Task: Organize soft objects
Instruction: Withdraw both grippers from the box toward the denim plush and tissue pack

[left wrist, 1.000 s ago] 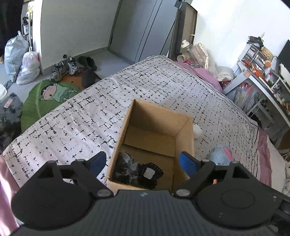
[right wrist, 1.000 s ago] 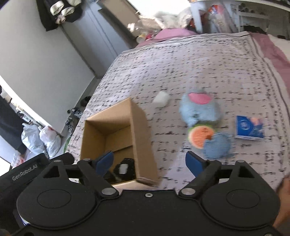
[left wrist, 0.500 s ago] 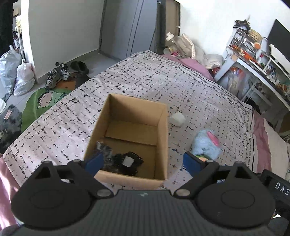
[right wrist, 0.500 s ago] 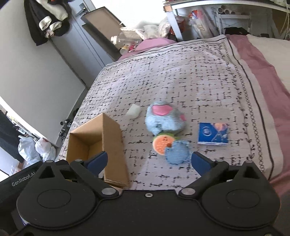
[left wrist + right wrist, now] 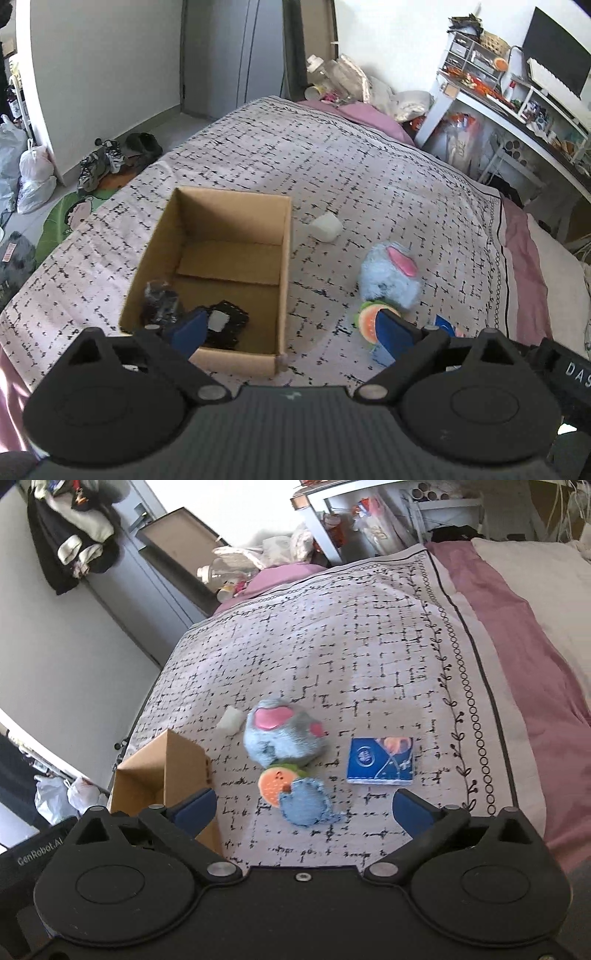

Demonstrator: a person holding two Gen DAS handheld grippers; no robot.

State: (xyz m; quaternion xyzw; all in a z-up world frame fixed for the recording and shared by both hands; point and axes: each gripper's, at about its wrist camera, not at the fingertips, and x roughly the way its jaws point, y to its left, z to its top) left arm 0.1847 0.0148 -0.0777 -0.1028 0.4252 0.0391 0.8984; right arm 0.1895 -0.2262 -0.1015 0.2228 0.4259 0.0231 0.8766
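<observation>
Fuzzy round blue plush (image 5: 282, 736)

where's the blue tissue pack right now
The blue tissue pack lies flat on the patterned bedspread, right of centre in the right wrist view, just right of the blue plush toy and apart from it.

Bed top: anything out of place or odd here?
Nothing damaged or spilled. The blue plush toy, white soft piece and blue packet lie loose beside the cardboard box, which holds only dark items.
</observation>
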